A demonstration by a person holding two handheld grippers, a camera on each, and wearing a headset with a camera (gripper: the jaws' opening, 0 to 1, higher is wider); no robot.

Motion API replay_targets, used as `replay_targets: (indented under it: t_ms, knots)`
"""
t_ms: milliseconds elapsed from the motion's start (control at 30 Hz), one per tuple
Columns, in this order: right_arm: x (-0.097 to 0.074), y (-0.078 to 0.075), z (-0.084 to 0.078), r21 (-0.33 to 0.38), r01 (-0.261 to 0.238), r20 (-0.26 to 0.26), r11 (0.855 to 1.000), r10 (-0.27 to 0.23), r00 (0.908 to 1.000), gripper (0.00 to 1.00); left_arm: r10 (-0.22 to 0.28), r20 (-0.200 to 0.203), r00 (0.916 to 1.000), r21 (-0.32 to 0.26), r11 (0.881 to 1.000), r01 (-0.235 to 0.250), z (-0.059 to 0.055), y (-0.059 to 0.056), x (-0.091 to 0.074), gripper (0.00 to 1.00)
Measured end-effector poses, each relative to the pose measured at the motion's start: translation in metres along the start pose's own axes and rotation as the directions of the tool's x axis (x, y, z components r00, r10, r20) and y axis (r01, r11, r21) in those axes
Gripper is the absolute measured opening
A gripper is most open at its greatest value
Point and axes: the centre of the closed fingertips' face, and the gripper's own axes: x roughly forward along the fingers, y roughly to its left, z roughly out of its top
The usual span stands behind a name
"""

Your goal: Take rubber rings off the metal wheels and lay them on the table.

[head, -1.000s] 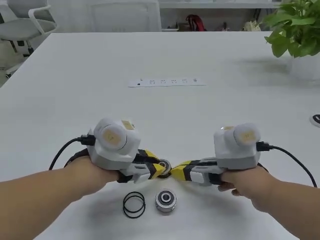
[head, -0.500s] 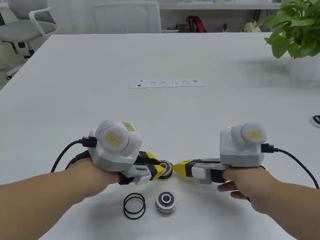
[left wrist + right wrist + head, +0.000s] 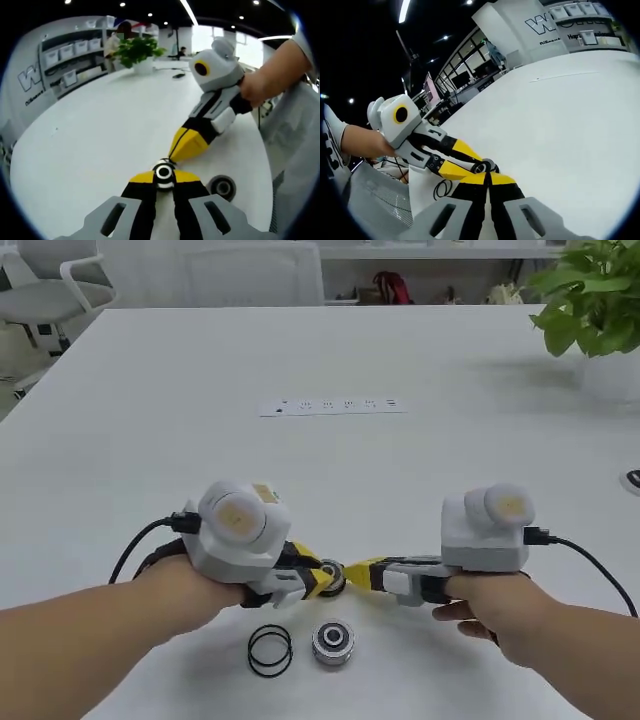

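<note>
Far left in the head view, past the edge of the white tabletop [image 3: 150, 420]: a grey chair [image 3: 45, 285].

Low on the left: the left gripper [image 3: 322, 579], pointing to the right, yellow at the tips. Jaws shut tight on a small metal wheel [image 3: 329, 577]. Same thing in the left gripper view: the left gripper [image 3: 164, 176], both yellow tips squeezed on the small metal wheel [image 3: 164, 172], round face turned to the camera.

Just below the left gripper in the head view, flat on the tabletop: two thin black rubber rings [image 3: 269, 649], one partly over the other. Right beside them, close but not touching: a second wheel [image 3: 332, 640], lying flat, dark round its rim. In the left gripper view, that second wheel [image 3: 221, 187] down to the right of the jaws.

Further back, in the middle of the tabletop: a white power strip [image 3: 332, 406].

On the right: the right gripper [image 3: 352, 578], pointing left, tip to tip with the left gripper. In the right gripper view, the right gripper [image 3: 488, 176] with jaws closed to a thin crack, tips right up against the edge of the small metal wheel [image 3: 486, 164]. A ring pinched between them or not: cannot tell.

Far right, at the back corner: a green plant [image 3: 590, 290].
</note>
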Motion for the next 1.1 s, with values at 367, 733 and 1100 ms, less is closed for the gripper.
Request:
replay_targets:
  t_ms: [367, 733, 1100]
  knots:
    - [0.001, 0.004, 0.001, 0.005, -0.02, -0.002, 1.0, 0.02, 0.9998, 0.0, 0.003, -0.004, 1.0, 0.008, 1.0, -0.003, 0.0, 0.0, 0.0, 0.12]
    - [0.003, 0.01, 0.003, 0.002, -0.043, -0.002, 0.999, 0.043, 0.9991, 0.0, 0.005, -0.007, 1.0, 0.014, 1.0, -0.005, 0.0, 0.0, 0.0, 0.12]
    - [0.002, 0.013, 0.003, -0.001, -0.064, 0.003, 0.998, 0.064, 0.998, 0.0, 0.003, -0.004, 1.0, 0.01, 1.0, -0.003, 0.0, 0.0, 0.0, 0.12]
